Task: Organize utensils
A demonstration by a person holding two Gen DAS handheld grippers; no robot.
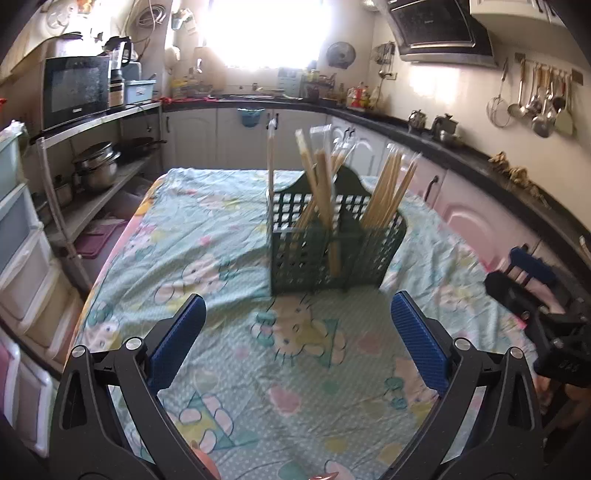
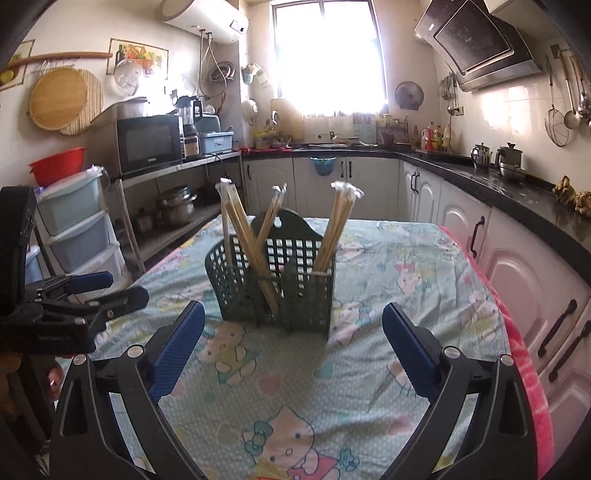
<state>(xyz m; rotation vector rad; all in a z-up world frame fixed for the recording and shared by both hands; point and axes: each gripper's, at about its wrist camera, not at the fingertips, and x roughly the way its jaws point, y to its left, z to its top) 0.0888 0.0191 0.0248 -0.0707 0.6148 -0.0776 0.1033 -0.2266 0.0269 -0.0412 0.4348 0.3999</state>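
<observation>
Home kitchen, lived-in. Ahead of the fingers, a bright window is flooding the far wall with daylight. White arched-panel cabinet doors are running under a black glossy countertop to the right of the fingers. A slanted black glass range hood is hanging above, with steel ladles and strainers on a wall rail beside it. Left of the fingers, a black microwave oven is sitting on a shelf over stacked steel pots. A white cylindrical water heater is mounted high.

Chopsticks in holder mid-table; counter right, shelves left.
</observation>
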